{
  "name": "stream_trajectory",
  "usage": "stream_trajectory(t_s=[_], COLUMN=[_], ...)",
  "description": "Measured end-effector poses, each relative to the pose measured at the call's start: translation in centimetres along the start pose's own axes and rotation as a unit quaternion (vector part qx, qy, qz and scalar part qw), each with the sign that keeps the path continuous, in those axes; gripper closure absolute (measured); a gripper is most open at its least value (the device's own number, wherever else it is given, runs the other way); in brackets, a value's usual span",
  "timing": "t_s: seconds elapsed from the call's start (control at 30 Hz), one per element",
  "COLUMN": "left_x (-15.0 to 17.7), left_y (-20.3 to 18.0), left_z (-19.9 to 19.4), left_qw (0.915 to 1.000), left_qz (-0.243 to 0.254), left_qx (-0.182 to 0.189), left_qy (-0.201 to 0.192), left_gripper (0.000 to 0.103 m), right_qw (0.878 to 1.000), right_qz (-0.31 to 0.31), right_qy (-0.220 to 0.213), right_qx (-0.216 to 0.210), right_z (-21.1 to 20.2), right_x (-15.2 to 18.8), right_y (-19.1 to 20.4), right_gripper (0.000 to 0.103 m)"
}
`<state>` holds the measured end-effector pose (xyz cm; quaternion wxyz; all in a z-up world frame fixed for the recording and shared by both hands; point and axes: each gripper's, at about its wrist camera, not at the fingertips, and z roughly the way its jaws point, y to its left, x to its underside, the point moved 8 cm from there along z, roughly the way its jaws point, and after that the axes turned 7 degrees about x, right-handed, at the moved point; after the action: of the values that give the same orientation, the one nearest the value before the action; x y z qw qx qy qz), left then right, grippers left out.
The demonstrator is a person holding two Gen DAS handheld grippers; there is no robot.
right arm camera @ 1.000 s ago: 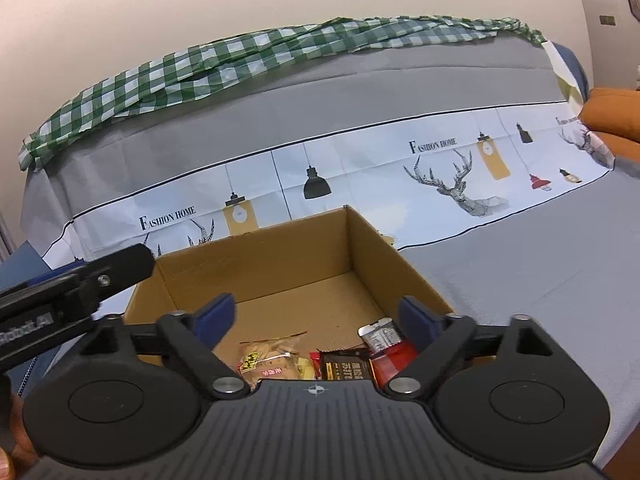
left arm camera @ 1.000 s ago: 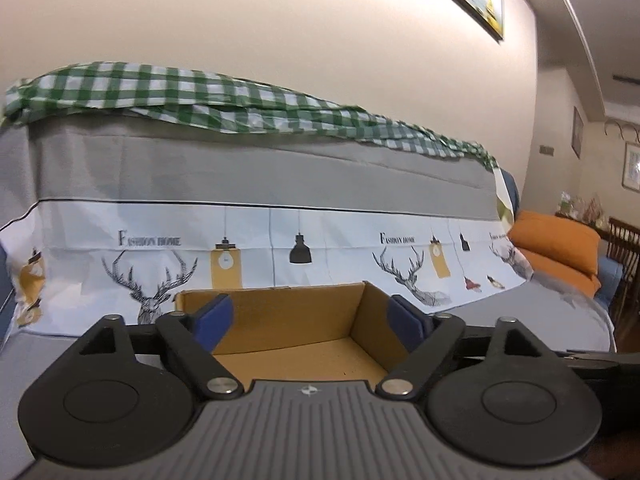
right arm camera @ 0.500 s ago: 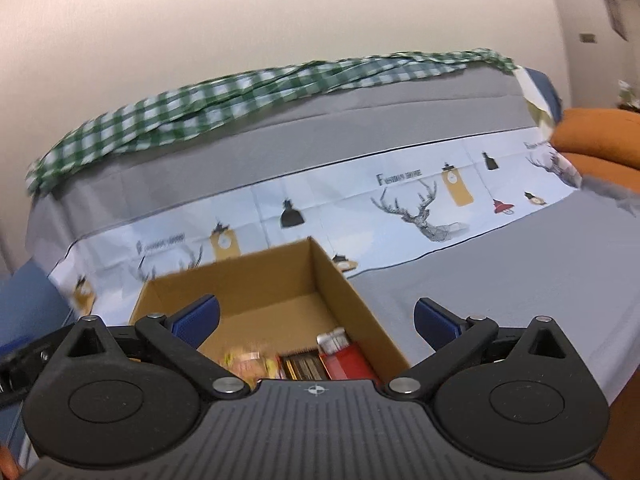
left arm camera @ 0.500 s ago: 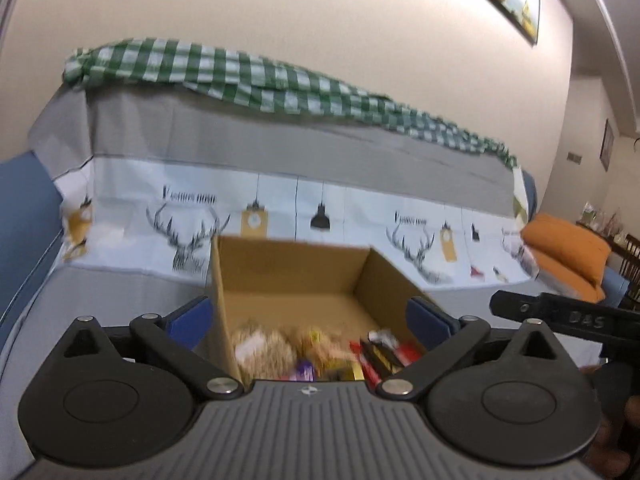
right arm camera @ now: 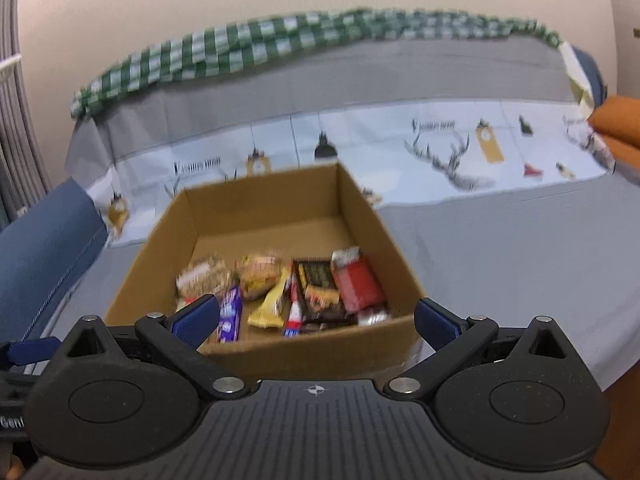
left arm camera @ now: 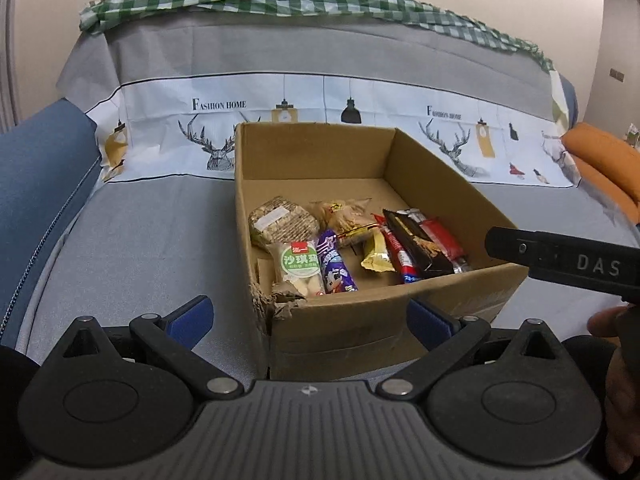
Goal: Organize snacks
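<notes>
Left wrist view, left to right: blue sofa arm [left arm camera: 36,184]; grey printed sofa cover [left arm camera: 152,232] with deer and lamp motifs; open cardboard box [left arm camera: 360,320] standing on the covered seat. The near-left corner of the box is torn. Snacks lie along the near half of the box floor, in order: a round oat cake [left arm camera: 280,222], a white packet with a green label [left arm camera: 298,266], a purple bar [left arm camera: 335,270], a clear bag of pastry [left arm camera: 346,216], a yellow wrapper [left arm camera: 376,256], a red-and-white stick [left arm camera: 398,256], a black bar [left arm camera: 416,242], a red packet [left arm camera: 442,236]. The far half of the floor is bare cardboard. The left gripper [left arm camera: 312,320] hangs in front of the box's near wall, its blue-padded fingers spread wide apart and holding nothing. An orange cushion [left arm camera: 600,164] lies at far right.

Right wrist view (blurred): the right gripper [right arm camera: 316,322] hovers at the near wall of the same box, fingers likewise spread wide and empty. A green checked cloth [right arm camera: 280,44] drapes the sofa back.
</notes>
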<state>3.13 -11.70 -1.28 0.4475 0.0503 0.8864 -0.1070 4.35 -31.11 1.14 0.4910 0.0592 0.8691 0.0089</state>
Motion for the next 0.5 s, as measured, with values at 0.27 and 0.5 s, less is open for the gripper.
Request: stream_trajectory(t_s=[0.27, 0.5], left_x=[-0.3, -0.3], left_y=[0.2, 0.4], left_z=[1.3, 1.3], left_qw=[0.9996, 0.9996], left_qz=[-0.020, -0.021], left_qx=[-0.006, -0.008], left_qy=[0.018, 0.019], left_gripper=[0.000, 0.000], right_qw=[0.999, 0.999], right_qz=[-0.036, -0.041], right_qy=[-0.007, -0.006], right_qx=[0.000, 0.004], right_z=[0.1, 0.2], right_x=[0.3, 0.3], right_y=[1.6, 1.5], right_gripper=[0.001, 0.001])
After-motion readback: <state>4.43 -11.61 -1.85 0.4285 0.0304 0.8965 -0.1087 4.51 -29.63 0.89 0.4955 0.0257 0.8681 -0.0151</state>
